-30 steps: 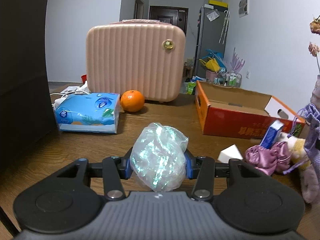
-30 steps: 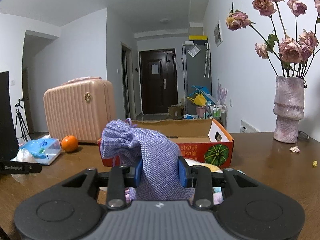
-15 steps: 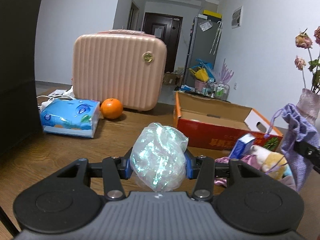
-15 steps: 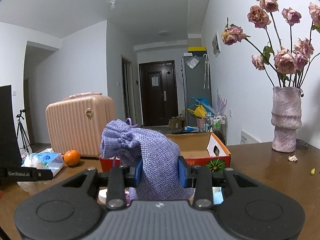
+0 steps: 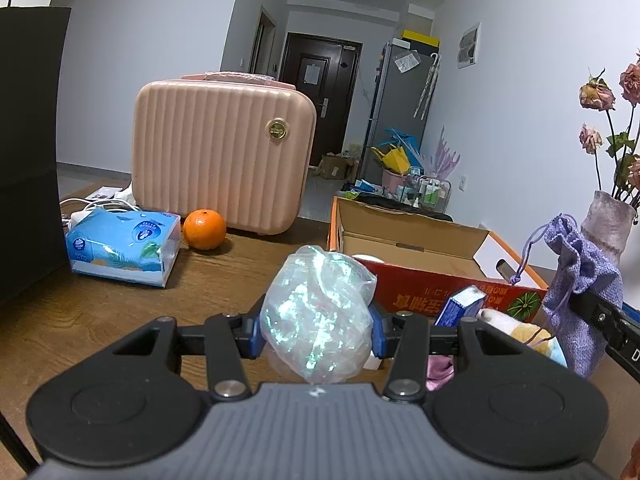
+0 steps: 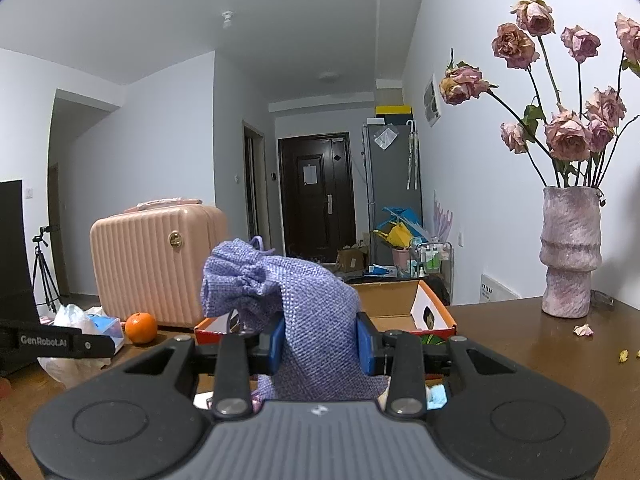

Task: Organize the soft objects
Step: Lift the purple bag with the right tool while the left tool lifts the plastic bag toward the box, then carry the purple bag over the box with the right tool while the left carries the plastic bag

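My left gripper (image 5: 318,330) is shut on a crumpled iridescent plastic bag (image 5: 320,312) and holds it above the wooden table, in front of the open orange cardboard box (image 5: 416,256). My right gripper (image 6: 320,344) is shut on a purple woven drawstring pouch (image 6: 304,304), lifted in front of the same box (image 6: 400,308). The pouch also shows at the right of the left wrist view (image 5: 580,280). A blue carton (image 5: 460,304), a yellow plush toy (image 5: 528,332) and pink satin fabric (image 5: 440,368) lie by the box's front.
A pink ribbed suitcase (image 5: 224,160), an orange (image 5: 205,229) and a blue tissue pack (image 5: 124,246) stand at the back left. A black panel (image 5: 28,152) fills the left edge. A vase of dried roses (image 6: 570,252) stands on the table at the right.
Both grippers have risen and moved toward the orange box while keeping their loads. The left view has shifted right, so the box's inside and the purple pouch show.
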A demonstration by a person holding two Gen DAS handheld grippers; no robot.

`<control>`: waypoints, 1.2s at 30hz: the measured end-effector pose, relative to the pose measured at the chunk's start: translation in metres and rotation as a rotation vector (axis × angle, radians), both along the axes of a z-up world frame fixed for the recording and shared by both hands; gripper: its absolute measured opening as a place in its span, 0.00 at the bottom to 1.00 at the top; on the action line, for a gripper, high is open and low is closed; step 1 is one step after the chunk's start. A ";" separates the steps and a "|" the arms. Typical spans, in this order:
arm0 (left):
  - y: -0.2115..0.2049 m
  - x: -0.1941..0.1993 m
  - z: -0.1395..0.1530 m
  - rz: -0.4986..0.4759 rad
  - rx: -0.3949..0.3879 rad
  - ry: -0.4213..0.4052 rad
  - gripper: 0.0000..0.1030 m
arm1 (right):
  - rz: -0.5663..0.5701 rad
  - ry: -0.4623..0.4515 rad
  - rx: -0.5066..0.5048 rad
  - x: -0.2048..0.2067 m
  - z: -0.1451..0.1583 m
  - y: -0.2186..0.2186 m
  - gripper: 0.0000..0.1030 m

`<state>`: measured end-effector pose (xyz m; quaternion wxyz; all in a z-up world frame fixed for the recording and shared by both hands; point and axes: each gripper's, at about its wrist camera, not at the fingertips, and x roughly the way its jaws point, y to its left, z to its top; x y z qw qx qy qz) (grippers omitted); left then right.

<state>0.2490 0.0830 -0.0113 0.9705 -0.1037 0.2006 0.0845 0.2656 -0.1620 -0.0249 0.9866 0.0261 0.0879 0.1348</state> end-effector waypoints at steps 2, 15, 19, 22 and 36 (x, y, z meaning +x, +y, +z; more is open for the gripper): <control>-0.002 0.003 0.001 0.000 -0.002 -0.003 0.47 | -0.004 -0.004 0.005 0.001 0.001 -0.002 0.34; -0.023 0.033 0.011 -0.024 0.012 -0.042 0.47 | -0.028 -0.041 0.013 0.023 0.009 -0.013 0.34; -0.026 0.043 0.014 -0.025 0.005 -0.052 0.47 | -0.037 -0.052 0.016 0.031 0.012 -0.017 0.34; -0.027 0.051 0.015 -0.027 0.002 -0.057 0.47 | -0.043 -0.057 0.016 0.039 0.014 -0.019 0.34; -0.041 0.095 0.019 -0.048 -0.016 -0.072 0.47 | -0.086 -0.060 0.018 0.083 0.018 -0.027 0.34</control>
